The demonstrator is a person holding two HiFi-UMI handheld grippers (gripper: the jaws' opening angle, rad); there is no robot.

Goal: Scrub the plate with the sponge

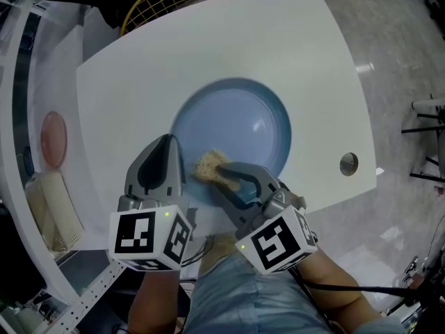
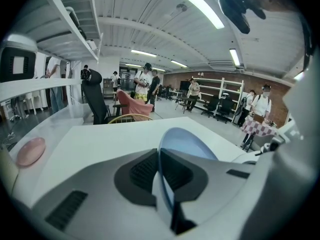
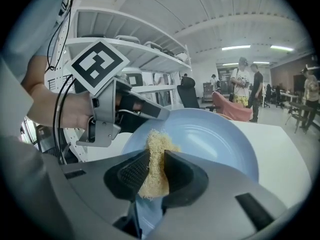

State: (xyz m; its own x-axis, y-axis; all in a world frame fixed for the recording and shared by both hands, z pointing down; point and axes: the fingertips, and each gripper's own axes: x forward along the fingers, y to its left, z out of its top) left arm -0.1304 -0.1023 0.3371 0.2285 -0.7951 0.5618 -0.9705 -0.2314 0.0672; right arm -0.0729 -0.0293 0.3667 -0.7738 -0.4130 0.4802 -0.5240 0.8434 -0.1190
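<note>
- Left gripper (image 1: 167, 160): jaws clamped on the plate (image 1: 240, 124) rim, near-left side.
- Right gripper (image 1: 224, 172): jaws pinching the sponge (image 1: 207, 164), which touches the plate's near part.
- Plate: mid-bench (image 1: 125, 75), toward the near edge.

Grey fingers (image 1: 164, 163), square-marked cubes (image 1: 149, 238), black cable (image 1: 361, 289), blue clothing (image 1: 240, 299)

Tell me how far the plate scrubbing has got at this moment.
Done: the left hand-held gripper is shut on the rim of the blue plate, and the right hand-held gripper is shut on the sponge. In hand: the sponge touches the plate near that rim. Left: the remaining surface; no suds or streaks show how much is scrubbed.
</note>
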